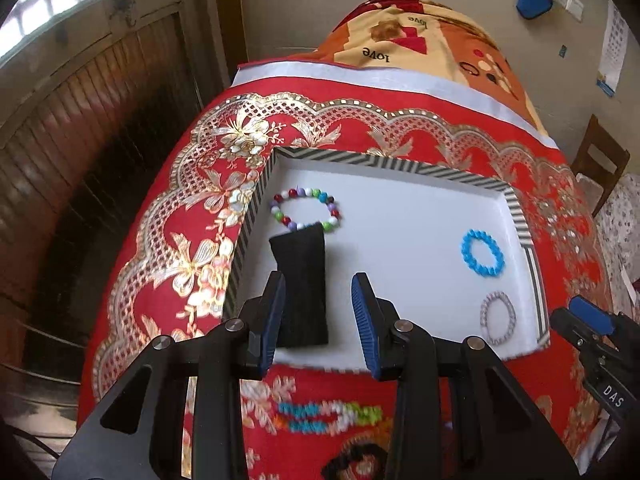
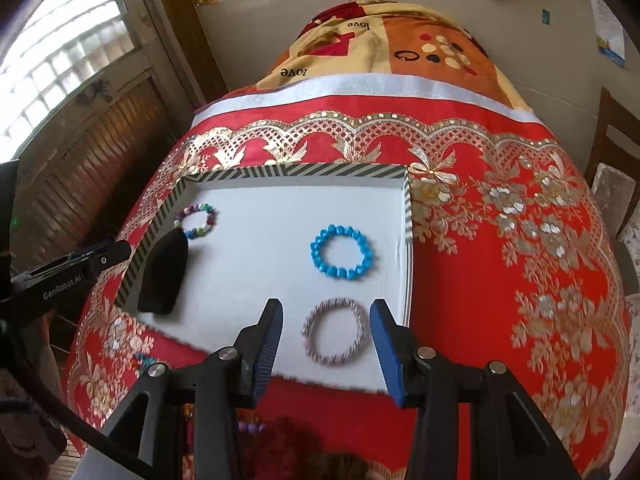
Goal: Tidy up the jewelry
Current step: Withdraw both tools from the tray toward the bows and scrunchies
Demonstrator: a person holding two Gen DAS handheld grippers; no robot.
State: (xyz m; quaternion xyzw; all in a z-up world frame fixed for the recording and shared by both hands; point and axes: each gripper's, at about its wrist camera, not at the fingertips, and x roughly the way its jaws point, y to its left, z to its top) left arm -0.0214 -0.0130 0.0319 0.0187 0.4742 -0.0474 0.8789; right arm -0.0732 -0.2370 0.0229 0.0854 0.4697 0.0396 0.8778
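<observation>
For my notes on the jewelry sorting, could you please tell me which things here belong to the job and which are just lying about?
Job: striped tray, multicolour bracelet, blue bracelet, silver bracelet, black cloth piece.

Lying about: floral tablecloth, patterned blanket, wooden chair.

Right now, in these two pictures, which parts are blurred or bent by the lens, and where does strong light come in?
Left wrist view: the window at top left is overexposed; the cloth patterns behind the left gripper are smeared; the tray edges curve. Right wrist view: the window also glares; the tray's near edge is blurred; the grey bracelet stays fairly sharp.
</observation>
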